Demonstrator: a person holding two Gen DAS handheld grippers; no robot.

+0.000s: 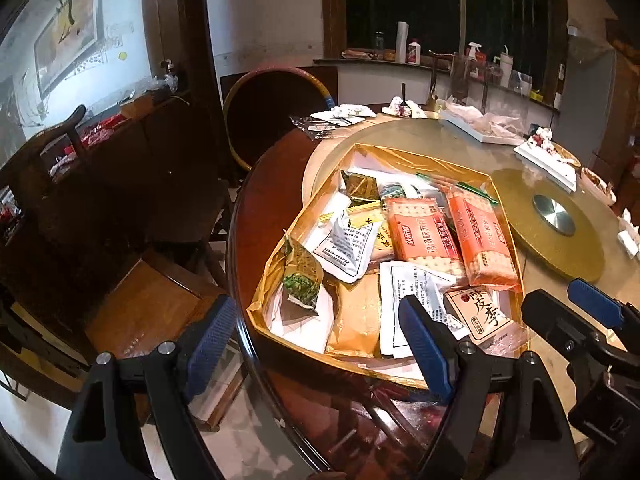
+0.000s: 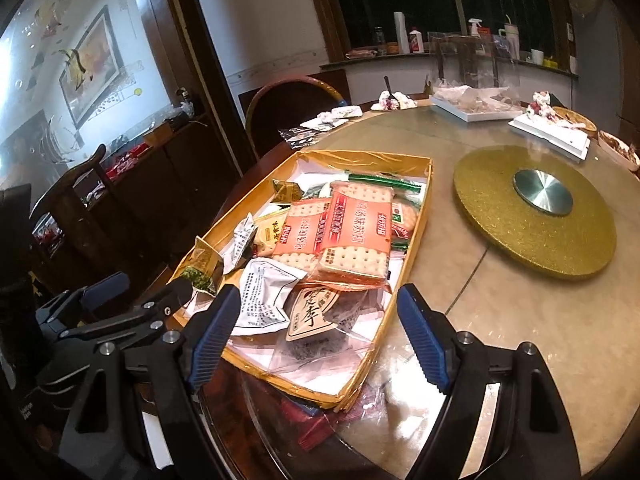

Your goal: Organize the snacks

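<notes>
both gripper (image 1: 320, 344) (image 2: 320, 340) jaws gape empty just before the snack tray (image 1: 420, 156) (image 2: 424, 216).

Warm, dim indoor light; the wall (image 1: 52, 60) left of the table (image 1: 280, 200) is blown out white. Glare streaks the table's glossy top. Fisheye bending and black vignette at edges; distant clutter soft.

Home dining room: round wooden desk (image 2: 540, 340) with a gold turntable (image 2: 532, 216), dark wooden chairs (image 1: 276, 112), framed painting (image 2: 94, 64) on the wall, sideboard (image 1: 132, 128) with clutter, windowsill (image 2: 440, 58) lined with household bottles
</notes>
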